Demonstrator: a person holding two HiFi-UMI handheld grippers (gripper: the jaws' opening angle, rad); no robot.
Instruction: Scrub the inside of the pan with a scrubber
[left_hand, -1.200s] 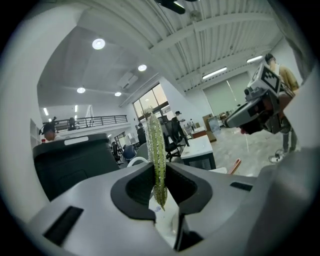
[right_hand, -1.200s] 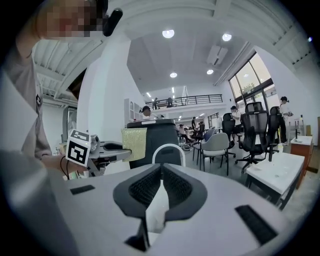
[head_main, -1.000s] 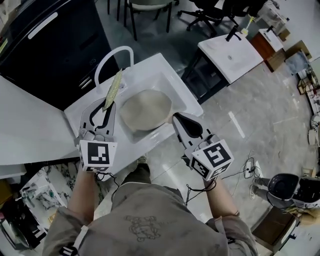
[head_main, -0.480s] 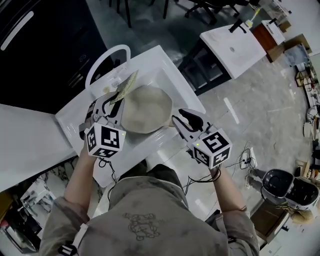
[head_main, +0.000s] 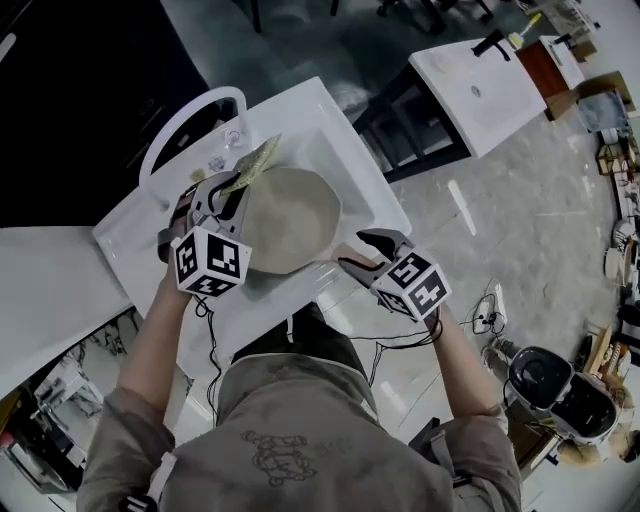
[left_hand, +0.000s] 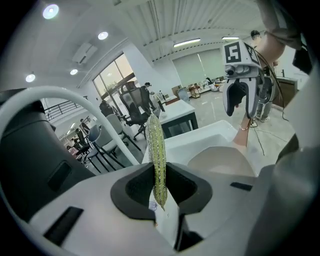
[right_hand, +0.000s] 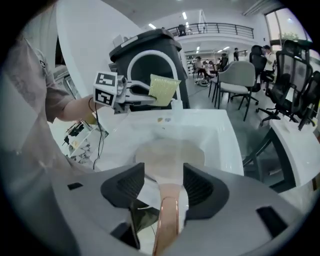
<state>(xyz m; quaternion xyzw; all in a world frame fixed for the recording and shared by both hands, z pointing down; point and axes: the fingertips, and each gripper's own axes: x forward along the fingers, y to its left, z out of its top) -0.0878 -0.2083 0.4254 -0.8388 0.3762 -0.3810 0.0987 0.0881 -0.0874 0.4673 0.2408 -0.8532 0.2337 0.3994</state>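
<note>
Gripping the scrubber (left_hand: 156, 150) edge-on, my left gripper (head_main: 222, 188) has both jaws clamped on the thin green-yellow pad, which sticks out well past the fingertips. From above, that pad hangs over the far left rim of the pan (head_main: 290, 215), with the gripper itself just beside the pan's left edge; I cannot tell whether the pad touches the rim. The pan is pale and round and lies inside the white sink (head_main: 335, 140), its open side up. The arched white faucet (head_main: 185, 115) stands just beyond my left gripper.

My right gripper (head_main: 368, 252) sits at the near right side of the pan, where the pan's handle (right_hand: 167, 215) comes out over the sink's front edge. Its jaws are opening: the coppery handle runs straight down the gap between them, with a clear space on either side, so the pads are not pressing on it.

My left forearm reaches forward and slightly inward from the lower left, the marker cube on top. My right forearm comes in from the lower right, angled toward the pan, so the two grippers flank the pan from opposite sides.
</note>
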